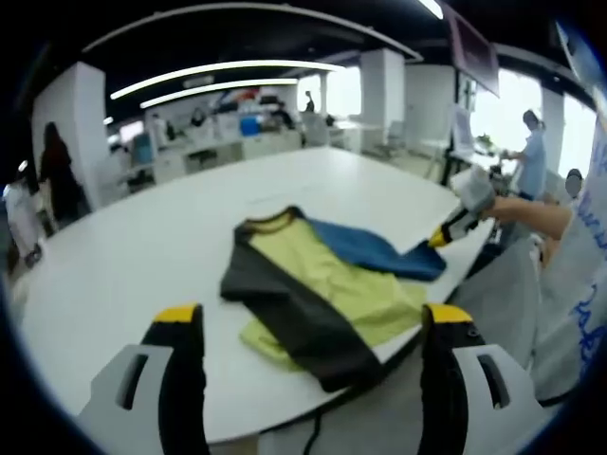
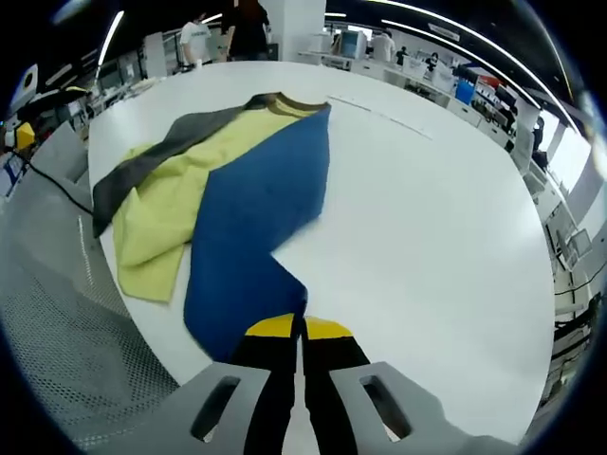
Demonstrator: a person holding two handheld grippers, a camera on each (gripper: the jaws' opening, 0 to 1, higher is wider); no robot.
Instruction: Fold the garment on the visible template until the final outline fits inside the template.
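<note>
Right gripper [image 2: 302,327]: yellow-tipped jaws pressed together, pinching the blue edge of the garment [image 2: 242,204] at the near rim of the white table [image 2: 427,227]. From that pinch the blue panel runs away toward the collar, with the yellow panel beside it and a dark grey panel on the far side, its end trailing over the table edge above a grey mesh chair [image 2: 66,351]. Past the blue panel, bare white tabletop stretches wide on the other side, plenty of room there.

Left gripper [image 1: 313,322]: jaws spread wide apart, holding nothing, hovering off the near table edge [image 1: 123,275]. Between them lies the garment [image 1: 322,280], grey sleeve hanging over the rim, yellow in the middle, blue at the far side where the right gripper [image 1: 446,232] grips it, a hand [image 1: 512,209] behind. Open tabletop beyond the collar and to the side. People stand well apart in the background office.
</note>
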